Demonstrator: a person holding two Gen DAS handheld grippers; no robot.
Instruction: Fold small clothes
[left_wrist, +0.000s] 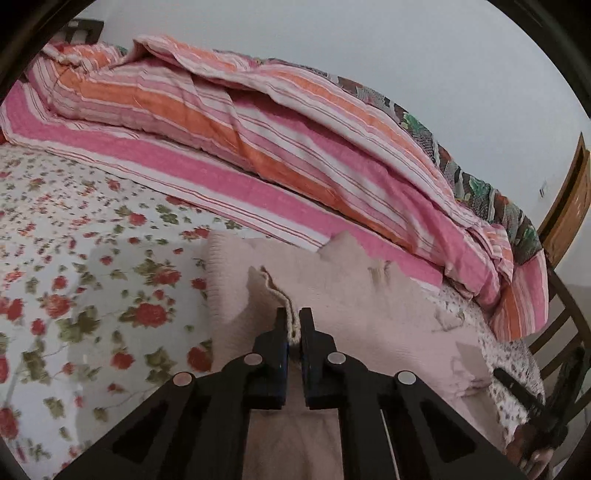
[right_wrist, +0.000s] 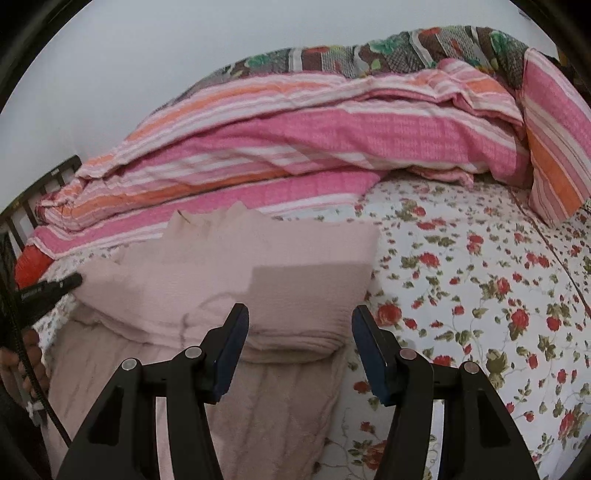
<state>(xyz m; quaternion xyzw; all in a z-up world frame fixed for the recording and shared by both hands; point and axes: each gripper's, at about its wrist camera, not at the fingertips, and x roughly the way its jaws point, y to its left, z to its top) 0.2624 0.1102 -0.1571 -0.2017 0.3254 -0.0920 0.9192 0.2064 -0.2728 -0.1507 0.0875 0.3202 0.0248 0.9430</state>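
A pale pink knit garment lies on the floral bedsheet. My left gripper is shut on a cream-trimmed edge of the garment, pinched between its fingers. In the right wrist view the garment lies partly folded, one layer doubled over another. My right gripper is open and empty, its fingers just above the garment's near right corner. The left gripper's tip shows at the garment's left edge in the right wrist view. The right gripper shows at the lower right of the left wrist view.
A pink, orange and white striped quilt is heaped along the back of the bed against the wall; it also shows in the right wrist view. A wooden chair stands at the bed's right. A dark headboard is at left.
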